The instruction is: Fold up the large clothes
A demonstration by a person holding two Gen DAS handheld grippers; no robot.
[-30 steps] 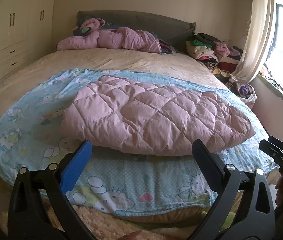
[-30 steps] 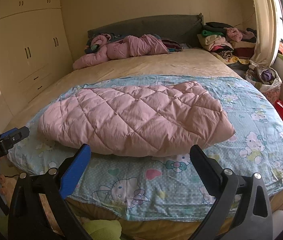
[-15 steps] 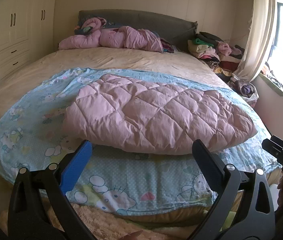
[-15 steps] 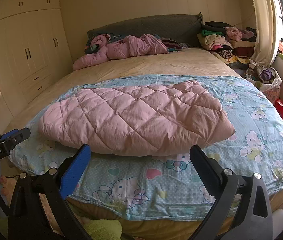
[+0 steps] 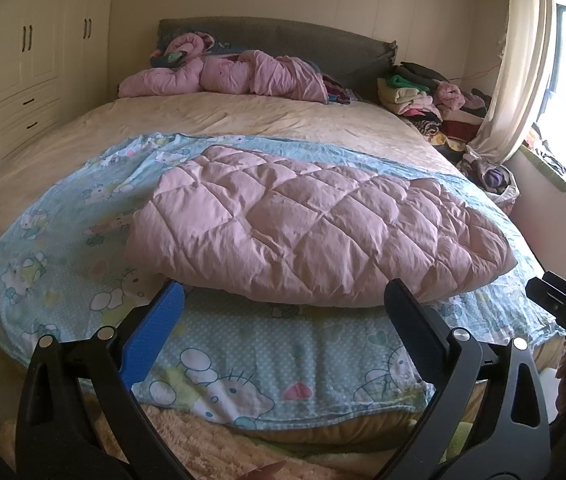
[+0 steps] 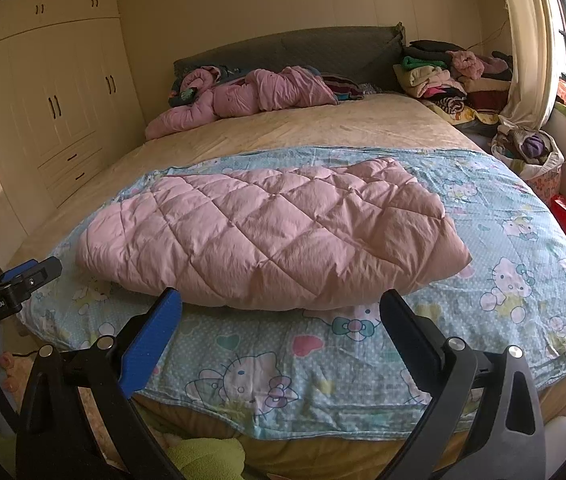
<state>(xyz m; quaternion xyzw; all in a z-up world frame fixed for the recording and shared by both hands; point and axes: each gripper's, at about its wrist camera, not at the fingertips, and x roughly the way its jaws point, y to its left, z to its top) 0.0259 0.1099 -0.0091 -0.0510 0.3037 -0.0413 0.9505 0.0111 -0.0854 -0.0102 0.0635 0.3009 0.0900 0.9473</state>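
A folded pink quilted garment (image 5: 319,232) lies flat across a blue cartoon-print sheet (image 5: 63,248) spread over the near half of a bed (image 5: 263,116), in both wrist views. The left claw (image 5: 283,312) hangs at the near edge of the bed with its fingers spread wide, holding nothing; the right claw (image 6: 281,316) hangs likewise, fingers apart and empty (each claw's tip shows at the margin of the other's view). At the far end, a crumpled pink coat (image 6: 243,96) rests against the grey headboard (image 6: 283,52). Stacked clothes (image 6: 451,76) sit far right, beside the curtain (image 6: 531,40).
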